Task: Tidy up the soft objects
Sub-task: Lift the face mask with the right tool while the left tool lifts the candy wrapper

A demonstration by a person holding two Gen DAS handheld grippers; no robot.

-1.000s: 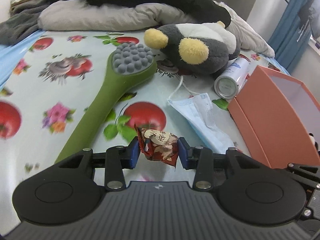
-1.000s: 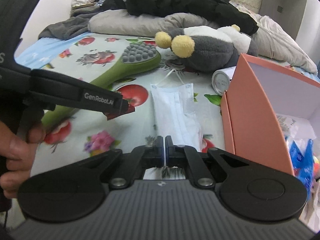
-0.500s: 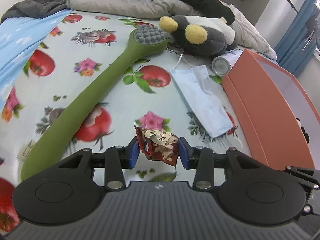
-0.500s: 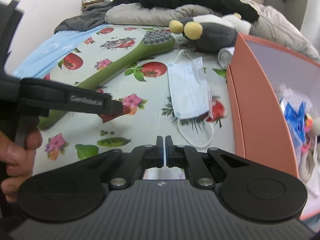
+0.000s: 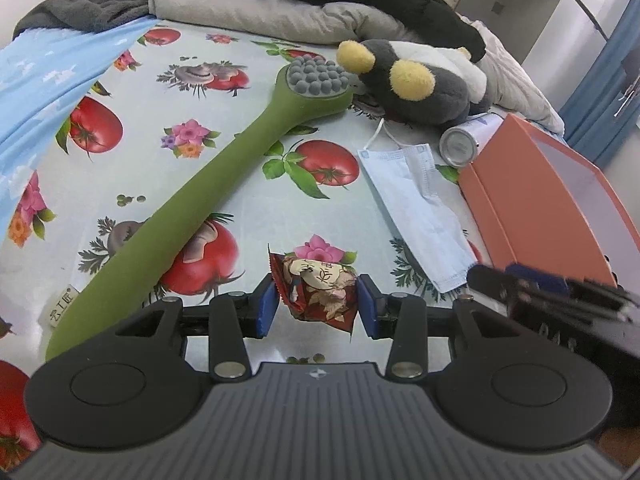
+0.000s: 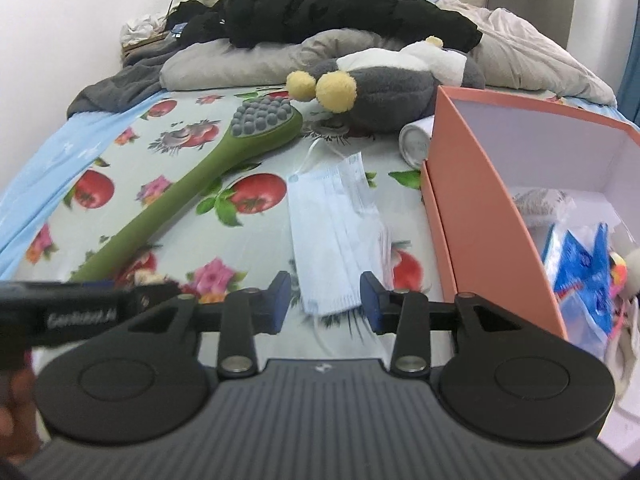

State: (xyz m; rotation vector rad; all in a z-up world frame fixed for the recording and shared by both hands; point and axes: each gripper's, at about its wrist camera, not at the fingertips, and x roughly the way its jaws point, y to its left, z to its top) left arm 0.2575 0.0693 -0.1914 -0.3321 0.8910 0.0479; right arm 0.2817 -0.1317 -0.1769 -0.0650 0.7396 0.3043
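There is one long green brush (image 5: pixel 224 184), one soft toy (image 5: pixel 420 88), one blue face mask (image 5: pixel 424 200), one white can (image 5: pixel 460 146), one orange box (image 6: pixel 472 184) and one red snack packet (image 5: pixel 318 288).

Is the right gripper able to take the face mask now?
Probably yes: the right gripper has just been opening, nothing is between its jaws, and the face mask lies uncovered just ahead.

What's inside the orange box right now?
In the orange box, right wrist view: blue plastic packets, a grey-white soft item toward the back, and something white with pink and yellow at the right edge. The near wall hides the rest of the floor.
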